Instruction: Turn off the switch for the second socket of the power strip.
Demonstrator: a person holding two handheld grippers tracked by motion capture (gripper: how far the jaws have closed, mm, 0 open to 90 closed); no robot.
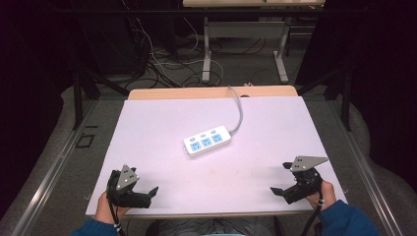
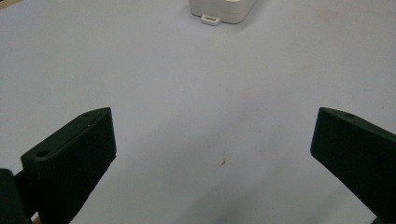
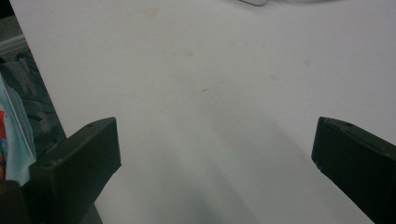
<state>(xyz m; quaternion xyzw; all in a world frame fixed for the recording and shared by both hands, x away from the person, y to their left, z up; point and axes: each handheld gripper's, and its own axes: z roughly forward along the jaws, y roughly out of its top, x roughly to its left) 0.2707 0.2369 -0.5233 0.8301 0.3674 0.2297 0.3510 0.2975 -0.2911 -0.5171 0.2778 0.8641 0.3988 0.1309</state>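
Observation:
A white power strip (image 1: 207,141) with blue sockets lies in the middle of the white table (image 1: 162,118), its grey cable (image 1: 238,108) running to the far edge. My left gripper (image 1: 143,186) rests near the front left corner, jaws wide open and empty. My right gripper (image 1: 281,178) rests near the front right corner, also open with nothing between its jaws. In the left gripper view my left gripper (image 2: 212,140) stands open over bare table, with the end of the power strip (image 2: 222,9) at the top. In the right gripper view my right gripper (image 3: 215,144) is open above bare table surface.
The table's front edge (image 1: 211,214) runs just ahead of both hands. Beyond the far edge are metal desk legs (image 1: 206,59) and tangled cables (image 1: 162,64) on the floor. Dark frame bars (image 1: 76,98) stand at the left and right sides.

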